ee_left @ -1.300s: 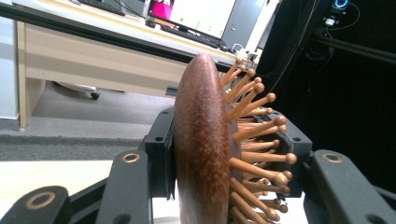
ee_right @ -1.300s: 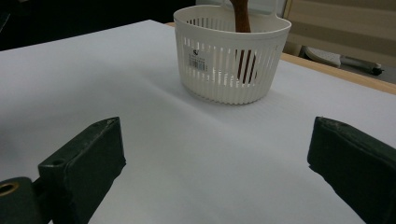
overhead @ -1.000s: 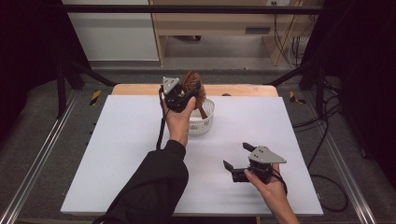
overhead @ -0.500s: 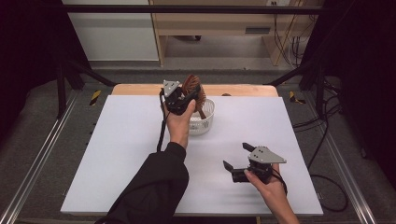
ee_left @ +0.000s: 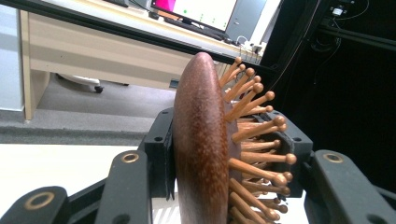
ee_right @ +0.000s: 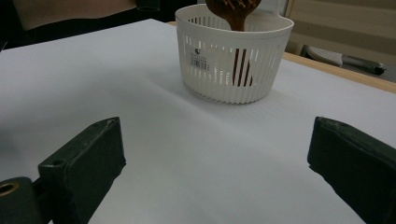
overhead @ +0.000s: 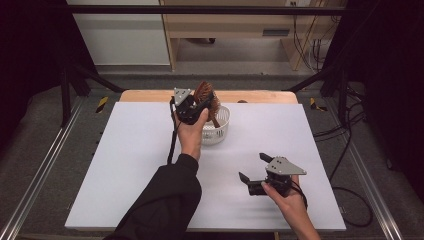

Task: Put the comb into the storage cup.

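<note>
The left gripper (overhead: 200, 106) clamps the wooden hairbrush (ee_left: 205, 144) by its head, handle down inside the white basket (ee_right: 233, 60), seemingly to stand it there, while the right gripper (overhead: 256, 170) waits open-jawed nearer the person.

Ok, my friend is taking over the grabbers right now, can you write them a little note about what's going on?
Left gripper: shut on the wooden hairbrush, one jaw on its smooth back, the other on the bristle side.
Right gripper: open, nothing between the jaws, held low over the white table, facing the basket.
Things: the brush head is above the white basket; its handle reaches down inside the basket.
Done: brush gripped, handle in the basket.
Left, probably: either let the brush go into the basket or lift it clear; I can't tell which.
</note>
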